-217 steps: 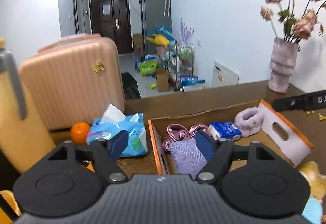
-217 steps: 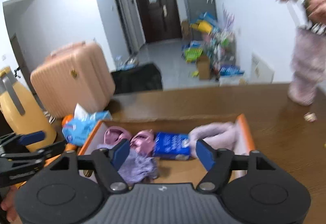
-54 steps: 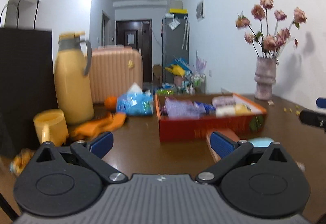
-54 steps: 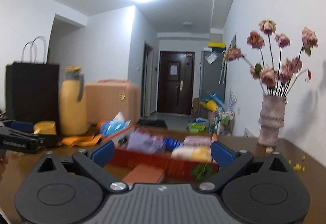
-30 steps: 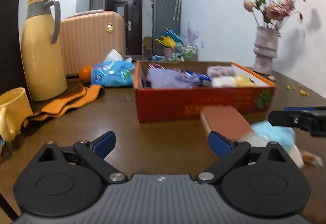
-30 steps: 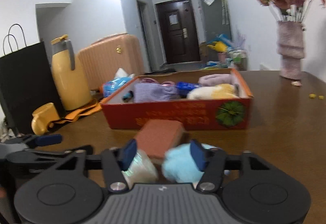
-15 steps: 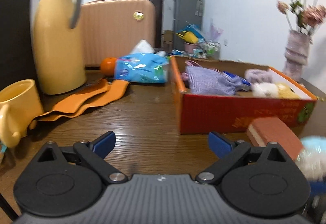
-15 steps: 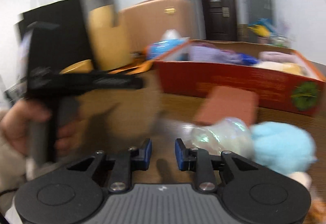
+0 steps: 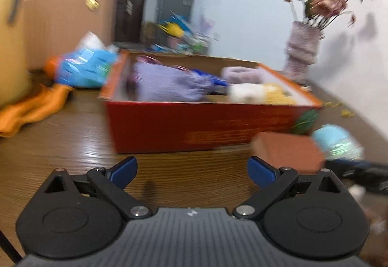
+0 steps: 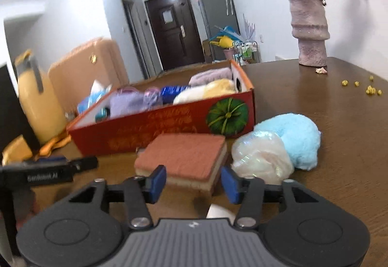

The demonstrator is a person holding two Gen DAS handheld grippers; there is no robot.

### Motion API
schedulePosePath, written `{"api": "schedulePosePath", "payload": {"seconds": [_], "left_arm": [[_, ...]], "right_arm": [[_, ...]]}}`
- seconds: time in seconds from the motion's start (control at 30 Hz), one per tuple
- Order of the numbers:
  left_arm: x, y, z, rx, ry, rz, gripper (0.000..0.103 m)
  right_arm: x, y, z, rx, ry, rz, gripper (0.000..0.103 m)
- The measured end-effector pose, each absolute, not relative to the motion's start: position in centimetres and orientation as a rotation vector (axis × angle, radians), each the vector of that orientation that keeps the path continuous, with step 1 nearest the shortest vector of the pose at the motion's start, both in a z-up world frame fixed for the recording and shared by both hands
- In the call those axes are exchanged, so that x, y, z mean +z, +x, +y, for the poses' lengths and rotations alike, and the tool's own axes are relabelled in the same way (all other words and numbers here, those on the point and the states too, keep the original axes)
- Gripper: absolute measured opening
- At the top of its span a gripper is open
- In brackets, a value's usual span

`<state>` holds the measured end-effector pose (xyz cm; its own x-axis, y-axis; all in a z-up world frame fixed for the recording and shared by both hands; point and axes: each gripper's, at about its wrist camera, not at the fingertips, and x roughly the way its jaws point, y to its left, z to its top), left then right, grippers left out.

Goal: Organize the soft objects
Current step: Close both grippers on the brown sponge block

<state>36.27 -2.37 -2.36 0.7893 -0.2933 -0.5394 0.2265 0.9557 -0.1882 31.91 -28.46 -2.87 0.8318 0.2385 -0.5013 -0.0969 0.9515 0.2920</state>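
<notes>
A red cardboard box [image 10: 169, 119] [image 9: 194, 126] on the wooden table holds several soft items: a purple cloth [image 9: 165, 82], a pink fluffy piece, white and yellow plush. In front of it lie a red-brown sponge [image 10: 184, 157] [image 9: 288, 153], a pearly white soft ball [image 10: 262, 160] and a light blue plush [image 10: 293, 131] [image 9: 337, 140]. My right gripper [image 10: 192, 184] is open, its fingers on either side of the sponge's near edge. My left gripper [image 9: 191, 170] is open and empty, short of the box's front wall; it also shows at the left of the right wrist view [image 10: 48, 170].
A yellow thermos [image 10: 36, 97], a pink suitcase [image 9: 60, 21], an orange cloth [image 9: 31, 106] and a blue tissue pack [image 9: 84, 68] stand left of the box. A vase of dried roses [image 10: 310, 31] stands at the back right, with yellow crumbs [image 10: 361, 87] near it.
My right gripper has opened from nearly shut and swung right, now straddling the sponge's near edge. My left gripper has moved closer to the box and turned right.
</notes>
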Motion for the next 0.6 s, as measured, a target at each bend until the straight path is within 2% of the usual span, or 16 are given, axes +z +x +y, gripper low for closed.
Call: {"api": "schedulePosePath", "payload": {"seconds": [0.1, 0.13, 0.17, 0.2, 0.27, 0.3, 0.43, 0.6], "left_arm": [[-2.3, 37.7, -4.4, -0.354, -0.177, 0.610, 0.081], [-2.4, 38.1, -5.3, -0.371, -0.172, 0.618, 0.067], [-2.5, 38.5, -6.2, -0.387, -0.168, 0.637, 0.053], [-2.8, 38.8, -6.8, -0.406, -0.176, 0.660, 0.047], [-3.1, 38.9, -7.2, -0.445, -0.230, 0.674, 0.037], [-3.1, 38.7, -7.4, -0.469, -0.235, 0.679, 0.037], [-2.5, 36.2, -7.0, -0.449, -0.181, 0.659, 0.038], [-2.1, 31.4, -2.7, -0.391, -0.236, 0.704, 0.038]], "right_arm": [[-3.1, 33.4, -29.3, 0.183, 0.302, 0.567, 0.049], [-3.2, 33.9, -29.5, 0.190, 0.319, 0.579, 0.047], [-3.5, 34.6, -29.3, 0.202, 0.340, 0.586, 0.037], [-3.7, 34.8, -29.6, 0.212, 0.365, 0.595, 0.033], [-4.1, 35.3, -29.9, 0.227, 0.405, 0.600, 0.032], [-4.0, 35.2, -29.9, 0.234, 0.411, 0.602, 0.028], [-3.1, 34.0, -28.7, 0.273, 0.368, 0.608, 0.027], [-2.3, 31.0, -25.5, 0.393, 0.296, 0.618, 0.027]]}}
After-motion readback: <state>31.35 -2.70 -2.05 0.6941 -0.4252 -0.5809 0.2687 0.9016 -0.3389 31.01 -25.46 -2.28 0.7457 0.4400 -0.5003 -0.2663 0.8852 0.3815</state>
